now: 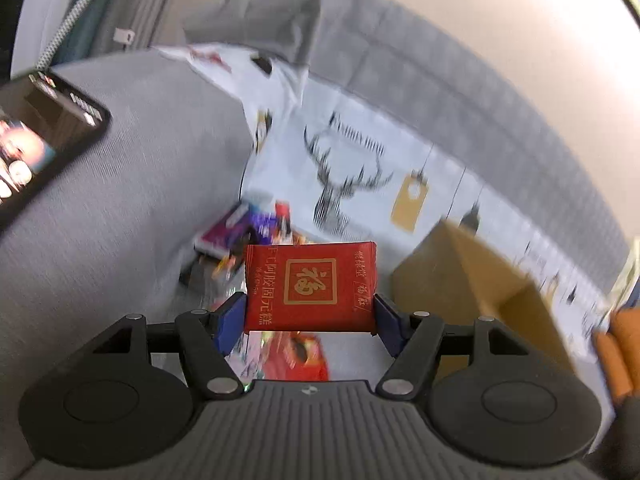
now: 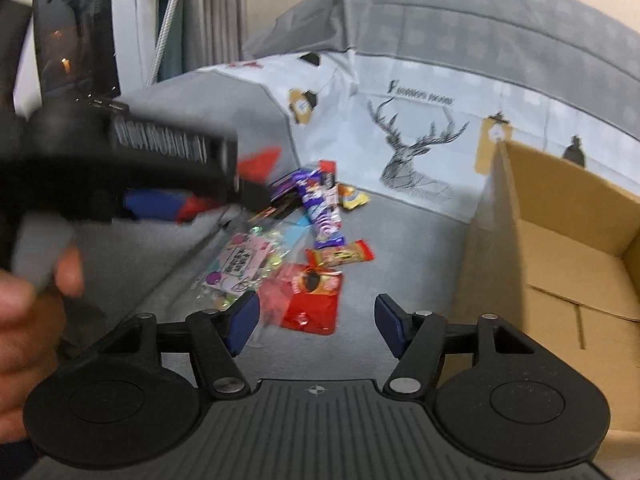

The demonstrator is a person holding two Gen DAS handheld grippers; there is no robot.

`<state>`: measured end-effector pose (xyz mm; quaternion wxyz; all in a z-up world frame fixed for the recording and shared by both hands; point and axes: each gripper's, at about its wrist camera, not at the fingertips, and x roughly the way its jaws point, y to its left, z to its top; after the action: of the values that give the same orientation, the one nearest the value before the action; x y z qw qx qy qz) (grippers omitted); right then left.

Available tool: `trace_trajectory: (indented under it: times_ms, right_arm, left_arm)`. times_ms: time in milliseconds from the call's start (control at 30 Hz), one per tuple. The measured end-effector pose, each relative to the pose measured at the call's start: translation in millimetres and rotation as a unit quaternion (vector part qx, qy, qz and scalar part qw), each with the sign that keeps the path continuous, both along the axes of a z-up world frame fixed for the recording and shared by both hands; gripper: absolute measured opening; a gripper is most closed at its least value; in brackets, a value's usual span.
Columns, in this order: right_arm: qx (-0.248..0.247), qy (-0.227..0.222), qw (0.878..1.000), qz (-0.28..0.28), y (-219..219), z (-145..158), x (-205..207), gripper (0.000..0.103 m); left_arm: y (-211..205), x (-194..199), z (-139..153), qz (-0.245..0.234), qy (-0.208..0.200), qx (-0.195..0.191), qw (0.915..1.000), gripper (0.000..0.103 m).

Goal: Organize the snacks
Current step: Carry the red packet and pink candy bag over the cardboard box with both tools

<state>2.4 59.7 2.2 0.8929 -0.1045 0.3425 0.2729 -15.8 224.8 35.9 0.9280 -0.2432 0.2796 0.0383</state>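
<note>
My left gripper (image 1: pixel 310 312) pinches a flat, glossy red packet (image 1: pixel 310 286) with gold print between its blue pads, holding it upright above the grey woven cushion (image 1: pixel 120 220). My right gripper (image 2: pixel 316 322) is spread wide with nothing between its fingers, hanging over a crinkly red wrapper (image 2: pixel 310 304). Farther off lies a loose pile of snacks (image 2: pixel 304 216) in shiny foil and clear plastic. To the right stands an open cardboard box (image 2: pixel 568 240), matte and square-edged, against a deer-print cloth (image 2: pixel 420 140).
</note>
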Motion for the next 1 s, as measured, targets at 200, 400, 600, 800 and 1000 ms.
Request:
trace_trajectory:
  times_ms: [200, 400, 600, 800, 1000]
  right_arm:
    - [0.016, 0.015, 1.000, 0.010, 33.1, -18.7, 11.8, 0.090]
    - [0.019, 0.022, 0.999, -0.029, 67.8, -41.4, 37.4, 0.101]
    - [0.008, 0.052, 0.998, -0.044, 98.9, -66.9, 57.5, 0.103]
    - [-0.066, 0.017, 0.997, -0.041, 129.8, -87.9, 59.2, 0.103]
    - [-0.065, -0.024, 0.997, -0.018, 126.1, -82.9, 45.4, 0.069]
  left_arm:
    - [10.7, -23.1, 37.6, 0.023, -0.072, 0.013, 0.9970, 0.072]
    - [14.0, -42.0, 68.2, 0.032, -0.131, 0.025, 0.9906, 0.072]
    - [19.3, -39.5, 77.4, 0.039, -0.141, 0.011, 0.9892, 0.073]
    - [20.0, -30.4, 77.4, 0.037, -0.138, 0.006, 0.9898, 0.073]
    - [22.2, -27.9, 74.7, 0.045, -0.136, 0.001, 0.9897, 0.073]
